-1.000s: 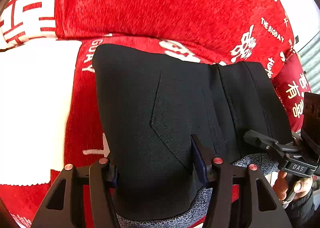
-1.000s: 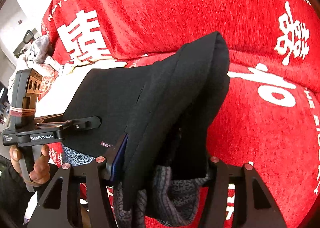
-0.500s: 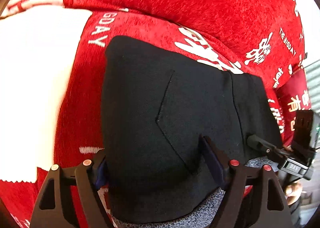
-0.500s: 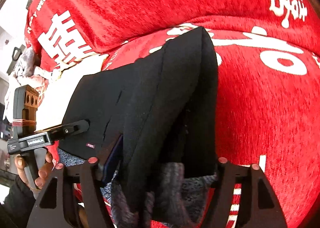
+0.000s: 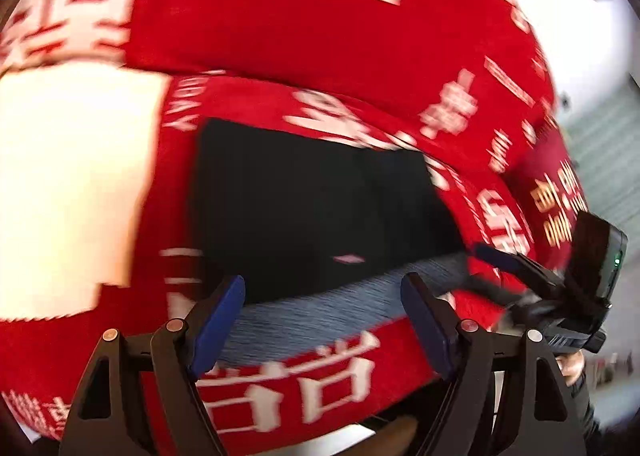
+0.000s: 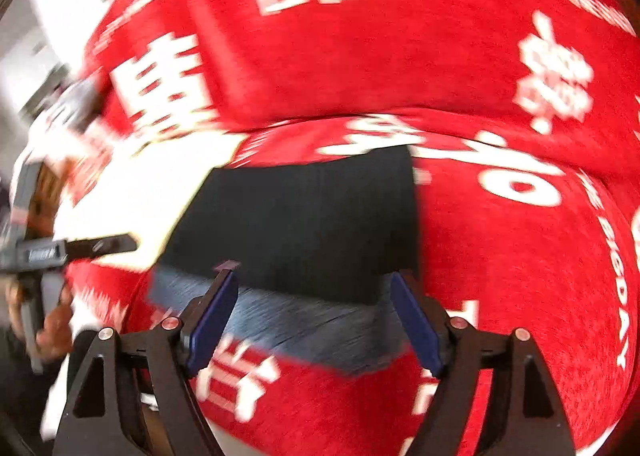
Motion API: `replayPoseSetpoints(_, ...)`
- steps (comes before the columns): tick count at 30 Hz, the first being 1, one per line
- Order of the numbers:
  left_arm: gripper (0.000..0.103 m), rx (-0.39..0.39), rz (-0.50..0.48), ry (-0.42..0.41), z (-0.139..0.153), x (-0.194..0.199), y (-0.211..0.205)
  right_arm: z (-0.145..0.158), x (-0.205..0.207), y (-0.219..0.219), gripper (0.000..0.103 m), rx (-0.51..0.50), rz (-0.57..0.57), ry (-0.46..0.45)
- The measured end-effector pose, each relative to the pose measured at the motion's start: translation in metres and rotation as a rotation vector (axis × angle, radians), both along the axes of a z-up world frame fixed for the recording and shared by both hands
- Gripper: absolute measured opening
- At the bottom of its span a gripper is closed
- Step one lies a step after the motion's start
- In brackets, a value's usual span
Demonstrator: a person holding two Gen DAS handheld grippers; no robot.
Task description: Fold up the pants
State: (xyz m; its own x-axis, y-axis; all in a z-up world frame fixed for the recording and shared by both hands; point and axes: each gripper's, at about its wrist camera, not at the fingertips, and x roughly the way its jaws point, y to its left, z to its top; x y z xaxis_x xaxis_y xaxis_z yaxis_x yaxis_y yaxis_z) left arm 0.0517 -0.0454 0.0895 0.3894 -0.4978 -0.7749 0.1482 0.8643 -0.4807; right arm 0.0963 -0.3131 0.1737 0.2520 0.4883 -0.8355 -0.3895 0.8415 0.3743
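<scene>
The black pants (image 5: 312, 208) lie folded in a flat rectangle on the red cover, grey waistband (image 5: 320, 308) toward me; they also show in the right wrist view (image 6: 296, 224) with the waistband (image 6: 296, 320) nearest. My left gripper (image 5: 324, 316) is open and empty, just short of the waistband. My right gripper (image 6: 312, 312) is open and empty over the waistband's near edge. The right gripper also shows in the left wrist view (image 5: 520, 264), and the left gripper in the right wrist view (image 6: 100, 244). Both views are blurred by motion.
The red cover with white characters (image 5: 320, 36) drapes a sofa seat and backrest (image 6: 400, 56). A white patch (image 5: 72, 184) lies left of the pants. A red cushion (image 5: 560, 196) sits at the right.
Both grippers have let go of the pants and drawn back toward me. The pants, held up and draped before, now lie flat on the cover.
</scene>
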Motion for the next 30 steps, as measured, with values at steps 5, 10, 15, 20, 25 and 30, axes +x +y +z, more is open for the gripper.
replayPoseSetpoints(5, 0.081, 0.123, -0.039, 0.041, -0.031, 0.006, -0.037, -0.026, -0.016, 0.029, 0.082, -0.174, 0.077, -0.021)
replayPoseSetpoints(10, 0.081, 0.137, -0.036, 0.039, -0.042, 0.003, -0.039, -0.046, -0.022, 0.022, 0.083, -0.175, 0.081, -0.007)
replayPoseSetpoints(15, 0.081, 0.147, -0.038, 0.018, -0.018, 0.005, -0.032, -0.031, -0.013, 0.01, 0.084, -0.099, 0.063, 0.002)
replayPoseSetpoints(20, 0.081, 0.163, 0.01, 0.014, -0.004, 0.048, -0.022, -0.013, 0.03, -0.007, 0.084, -0.02, -0.01, -0.03)
replayPoseSetpoints(25, 0.081, 0.184, 0.043, 0.058, -0.011, 0.096, -0.02, -0.022, 0.089, 0.005, 0.084, -0.05, -0.007, -0.018)
replayPoseSetpoints(30, 0.081, 0.245, 0.059, 0.106, -0.034, 0.131, -0.023, -0.046, 0.124, 0.026, 0.084, -0.094, 0.039, -0.001)
